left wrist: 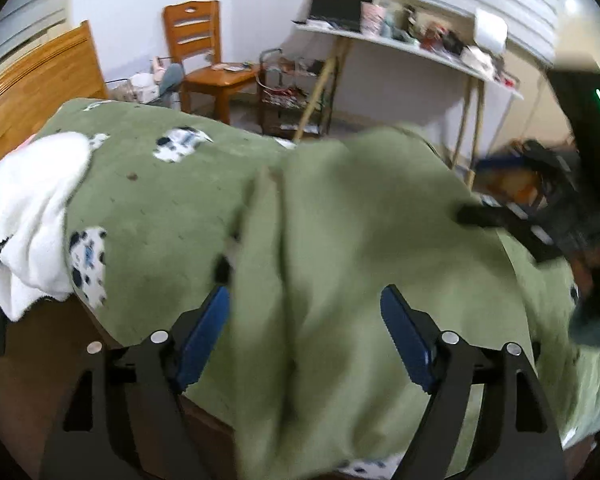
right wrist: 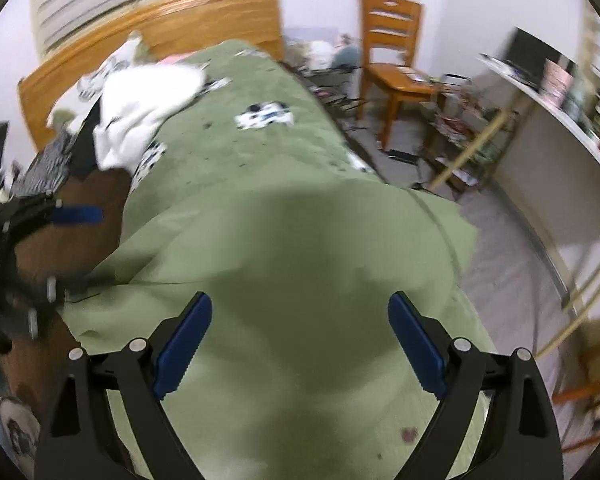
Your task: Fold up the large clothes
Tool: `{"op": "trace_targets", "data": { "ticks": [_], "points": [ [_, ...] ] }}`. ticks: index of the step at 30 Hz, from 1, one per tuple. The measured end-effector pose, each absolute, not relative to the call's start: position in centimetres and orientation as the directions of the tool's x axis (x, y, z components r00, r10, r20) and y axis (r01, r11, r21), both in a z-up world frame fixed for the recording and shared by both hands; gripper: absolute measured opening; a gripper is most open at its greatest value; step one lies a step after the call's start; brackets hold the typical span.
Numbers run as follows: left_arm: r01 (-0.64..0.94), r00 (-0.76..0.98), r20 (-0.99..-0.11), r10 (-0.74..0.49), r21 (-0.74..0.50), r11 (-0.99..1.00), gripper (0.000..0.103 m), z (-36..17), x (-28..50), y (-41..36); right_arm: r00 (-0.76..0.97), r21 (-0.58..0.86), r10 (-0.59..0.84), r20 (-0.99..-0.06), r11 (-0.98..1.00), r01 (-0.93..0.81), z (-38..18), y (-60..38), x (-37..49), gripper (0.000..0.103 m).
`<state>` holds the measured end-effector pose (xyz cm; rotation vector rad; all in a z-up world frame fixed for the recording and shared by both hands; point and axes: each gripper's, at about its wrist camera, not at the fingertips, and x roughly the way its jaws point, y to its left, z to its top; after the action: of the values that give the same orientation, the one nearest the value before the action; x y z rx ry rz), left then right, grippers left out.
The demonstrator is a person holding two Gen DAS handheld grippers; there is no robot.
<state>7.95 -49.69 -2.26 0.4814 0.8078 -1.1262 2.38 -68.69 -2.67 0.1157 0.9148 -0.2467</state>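
Left wrist: green garment [left wrist: 340, 208] shows no legible writing

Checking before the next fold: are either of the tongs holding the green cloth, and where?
Nothing is held. The left tongs and right tongs both stand open above the large green fabric garment, blue pads clear of it.

A garment [right wrist: 300, 240] is spread below and ahead of the right claw [right wrist: 300, 344]; a chair [right wrist: 396, 80] is placed beyond it, to the right.
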Motion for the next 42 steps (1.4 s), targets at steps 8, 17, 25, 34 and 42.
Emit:
{"op": "trace_targets", "data": {
  "ticks": [8, 17, 25, 34, 42],
  "points": [
    [0.902, 0.208, -0.823, -0.529, -0.049, 0.430, 0.075, -6.4, 5.8, -48.4, 0.547, 0.004, -0.088, -0.832, 0.987, 0.163, -4.7, -65.1, 6.3, 0.072],
    [0.884, 0.161, -0.824, -0.544, -0.124, 0.451, 0.075, -8.1, 5.8, -46.6, 0.475, 0.008, -0.099, -0.874, 0.976, 0.218, -6.8, -64.5, 12.8, 0.072],
    [0.877, 0.158, -0.813, -0.561, -0.145, 0.458, 0.075, -8.4, 6.0, -46.2, 0.418, -0.033, -0.151, -0.896, 0.961, 0.276, -9.3, -64.6, 14.9, 0.035],
    [0.873, 0.140, -0.816, -0.560, -0.165, 0.459, 0.075, -8.7, 6.2, -45.2, 0.506, -0.064, -0.185, -0.842, 0.967, 0.247, -6.5, -63.5, 15.4, 0.006],
    [0.850, 0.110, -0.819, -0.563, -0.216, 0.480, 0.077, -10.4, 7.0, -44.9, 0.466, 0.067, -0.092, -0.880, 0.947, 0.313, -10.3, -65.9, 16.3, 0.006]
  ]
}}
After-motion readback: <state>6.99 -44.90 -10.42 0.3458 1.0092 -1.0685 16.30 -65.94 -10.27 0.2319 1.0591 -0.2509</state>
